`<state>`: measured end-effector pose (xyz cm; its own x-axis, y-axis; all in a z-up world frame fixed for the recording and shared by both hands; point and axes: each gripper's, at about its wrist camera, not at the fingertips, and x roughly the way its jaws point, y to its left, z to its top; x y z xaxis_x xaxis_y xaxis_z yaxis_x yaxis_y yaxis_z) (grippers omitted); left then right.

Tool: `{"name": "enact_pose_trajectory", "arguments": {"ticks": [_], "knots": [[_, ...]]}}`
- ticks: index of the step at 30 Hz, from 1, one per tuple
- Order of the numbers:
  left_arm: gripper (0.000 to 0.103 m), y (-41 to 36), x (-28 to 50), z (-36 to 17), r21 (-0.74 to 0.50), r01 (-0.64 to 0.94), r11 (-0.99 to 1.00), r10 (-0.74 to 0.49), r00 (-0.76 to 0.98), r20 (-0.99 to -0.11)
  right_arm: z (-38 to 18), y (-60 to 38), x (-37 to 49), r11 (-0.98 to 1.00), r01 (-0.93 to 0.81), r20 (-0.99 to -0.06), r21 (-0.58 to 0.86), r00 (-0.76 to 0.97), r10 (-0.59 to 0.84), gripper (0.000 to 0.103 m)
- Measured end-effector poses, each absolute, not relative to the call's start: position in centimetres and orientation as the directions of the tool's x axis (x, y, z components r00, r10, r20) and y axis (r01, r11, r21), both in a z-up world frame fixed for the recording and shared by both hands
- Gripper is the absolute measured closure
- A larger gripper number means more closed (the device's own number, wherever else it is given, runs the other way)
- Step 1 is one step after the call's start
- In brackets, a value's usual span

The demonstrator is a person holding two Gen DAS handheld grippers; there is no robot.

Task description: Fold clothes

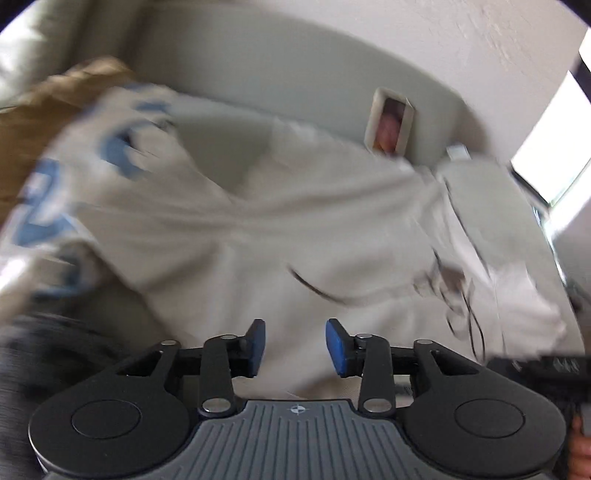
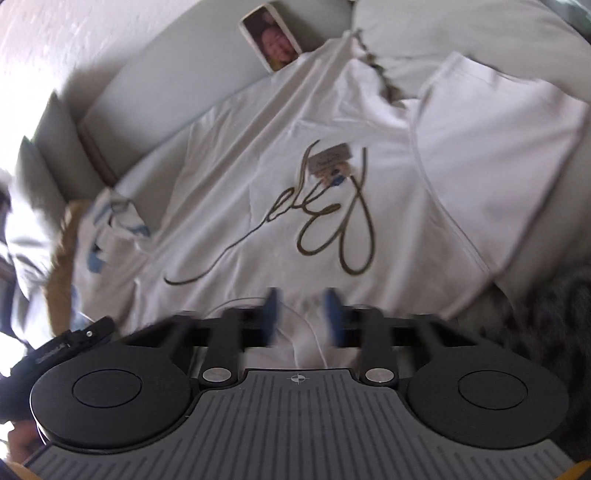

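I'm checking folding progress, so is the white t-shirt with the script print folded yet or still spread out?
Mostly spread out. The white t-shirt lies flat with its script print fully showing; only one sleeve looks turned over.

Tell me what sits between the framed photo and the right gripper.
Only the white T-shirt with its looping script print: it spreads over the couch from just below the framed photo down to the right gripper. The right wrist view shows this.

Motion blur smears the white and blue printed garment (image 1: 74, 177) at the left wrist view's left edge, its lettering unreadable. In the right wrist view, the right gripper's blue-padded fingers (image 2: 271, 314) blur at lower centre, so contact with the white script-printed T-shirt (image 2: 258, 206) cannot be told.
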<state>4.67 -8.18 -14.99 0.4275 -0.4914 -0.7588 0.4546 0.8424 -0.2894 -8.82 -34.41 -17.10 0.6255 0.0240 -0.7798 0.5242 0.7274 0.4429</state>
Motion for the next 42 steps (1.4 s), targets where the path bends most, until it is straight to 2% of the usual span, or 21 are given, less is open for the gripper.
{"name": "enact_pose_trajectory", "arguments": {"ticks": [3,4,6,10,13,17,27,31,33,38,39,40,42], "knots": [[0.075,-10.2,4.2,-17.5,-0.249,0.506,0.826,-0.457,0.342,-0.821,-19.2,-34.1,-7.9,0.745,0.533,-0.822,0.401,0.568,0.036,0.081],[0.075,-10.5,3.7,-17.8,-0.218,0.540,0.813,-0.451,0.347,-0.823,-19.6,-33.9,-7.9,0.756,0.530,-0.831,0.383,0.555,0.032,0.089],[0.075,-10.6,2.9,-17.6,-0.181,0.590,0.787,-0.441,0.332,-0.834,-19.7,-33.5,-8.5,0.787,0.514,-0.842,0.341,0.540,0.012,0.092],[0.075,-9.4,3.2,-17.5,-0.214,0.582,0.785,-0.443,0.284,-0.851,-19.4,-33.3,-9.5,0.791,0.538,-0.885,0.290,0.465,0.008,0.093],[0.074,-8.4,3.4,-16.5,-0.270,0.534,0.801,-0.471,0.283,-0.836,-18.5,-33.4,-10.4,0.762,0.547,-0.868,0.346,0.495,0.039,0.079],[0.071,-7.8,3.8,-13.9,-0.325,0.508,0.798,-0.525,0.319,-0.789,-15.5,-33.5,-11.2,0.748,0.511,-0.806,0.424,0.590,0.054,0.071],[0.064,-7.4,4.7,-9.4,-0.343,0.512,0.787,-0.587,0.452,-0.672,-7.7,-34.0,-11.5,0.780,0.417,-0.674,0.467,0.739,0.008,0.066],[0.062,-7.5,6.1,-6.9,-0.324,0.528,0.785,-0.604,0.536,-0.590,-4.7,-34.2,-10.6,0.811,0.375,-0.623,0.448,0.782,-0.018,0.064],[0.054,-7.6,7.4,-5.5,-0.336,0.527,0.781,-0.616,0.560,-0.554,-2.8,-34.4,-9.9,0.834,0.358,-0.594,0.421,0.803,-0.046,0.062],[0.048,-8.2,11.5,-1.7,-0.350,0.525,0.776,-0.629,0.601,-0.492,2.0,-36.0,-7.6,0.861,0.337,-0.514,0.381,0.851,-0.106,0.058],[0.042,-8.6,12.5,-1.2,-0.346,0.532,0.773,-0.632,0.600,-0.490,2.8,-36.4,-7.0,0.864,0.338,-0.501,0.374,0.857,-0.119,0.058],[0.039,-9.1,13.6,-0.9,-0.336,0.539,0.773,-0.632,0.599,-0.492,3.6,-36.9,-6.4,0.864,0.342,-0.490,0.368,0.862,-0.133,0.055],[0.036,-10.2,16.0,-1.2,-0.315,0.529,0.788,-0.610,0.603,-0.514,4.8,-38.0,-5.0,0.865,0.356,-0.472,0.355,0.867,-0.163,0.041]]}}
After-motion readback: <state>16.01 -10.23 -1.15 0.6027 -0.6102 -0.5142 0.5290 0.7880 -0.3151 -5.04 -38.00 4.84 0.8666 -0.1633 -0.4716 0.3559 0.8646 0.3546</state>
